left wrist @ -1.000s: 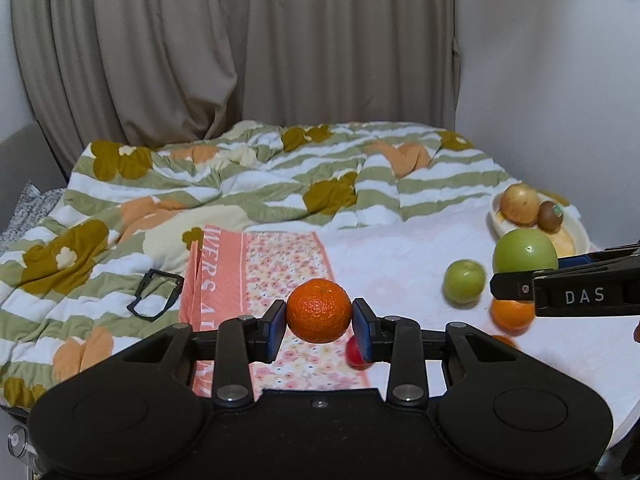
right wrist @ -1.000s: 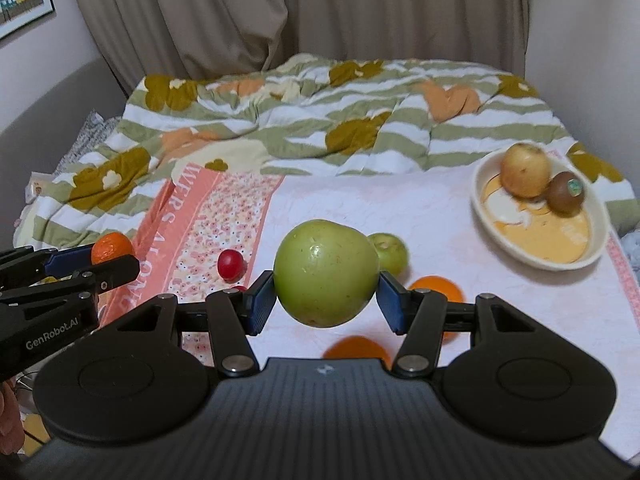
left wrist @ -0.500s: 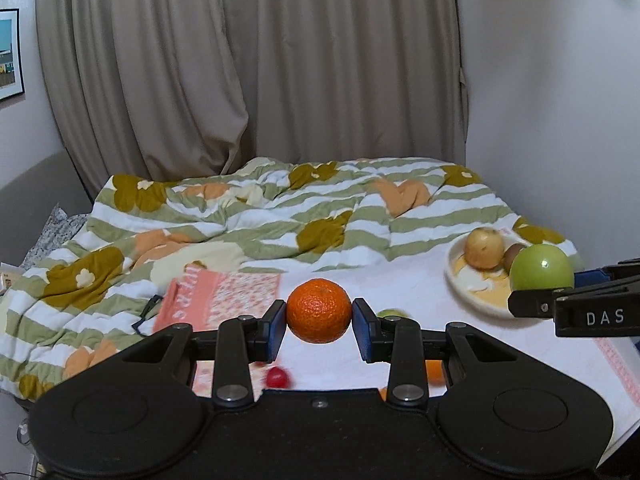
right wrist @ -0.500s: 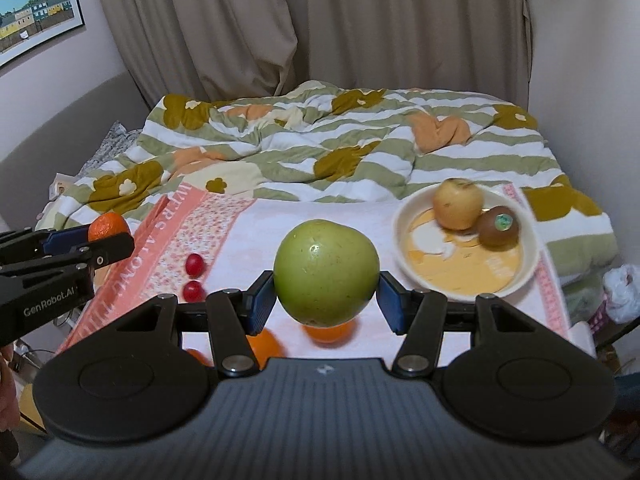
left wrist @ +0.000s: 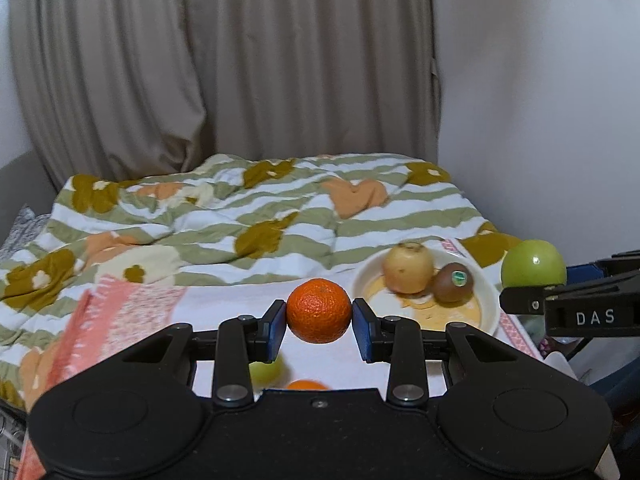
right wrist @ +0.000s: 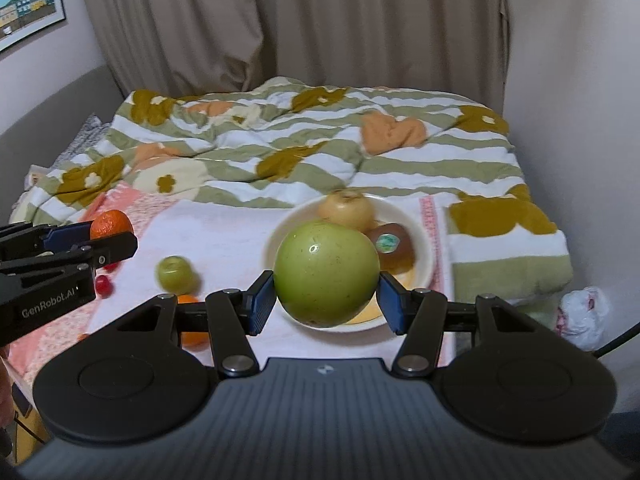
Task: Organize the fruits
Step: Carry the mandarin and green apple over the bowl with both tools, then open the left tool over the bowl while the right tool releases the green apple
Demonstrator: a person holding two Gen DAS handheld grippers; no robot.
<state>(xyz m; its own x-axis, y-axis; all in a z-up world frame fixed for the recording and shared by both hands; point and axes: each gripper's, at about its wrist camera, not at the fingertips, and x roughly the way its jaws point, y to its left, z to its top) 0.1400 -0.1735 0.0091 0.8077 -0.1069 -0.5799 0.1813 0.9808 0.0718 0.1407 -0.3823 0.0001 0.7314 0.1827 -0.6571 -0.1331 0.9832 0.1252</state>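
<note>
My left gripper [left wrist: 319, 323] is shut on an orange tangerine [left wrist: 319, 310], held in the air left of the cream plate [left wrist: 486, 298]. My right gripper [right wrist: 327, 296] is shut on a big green apple [right wrist: 326, 272], held just above the near side of the plate [right wrist: 424, 240]. The plate holds a yellow pear-like fruit [right wrist: 347, 210] and a brown kiwi [right wrist: 394, 246]. On the white cloth lie a small green apple [right wrist: 174, 274], an orange [right wrist: 192, 336] and two red cherry fruits [right wrist: 103, 285]. The left gripper shows in the right wrist view [right wrist: 100, 240].
A striped flowered quilt [right wrist: 312, 148] covers the bed behind the cloth. A pink patterned towel [left wrist: 116, 312] lies at the left. Curtains and a wall stand behind and to the right. A white plastic bag [right wrist: 584, 316] sits beyond the bed's right edge.
Both grippers have moved right toward the plate, fruits still held. The plate now sits directly behind the green apple, and the loose fruits have slid left and lower in view.
</note>
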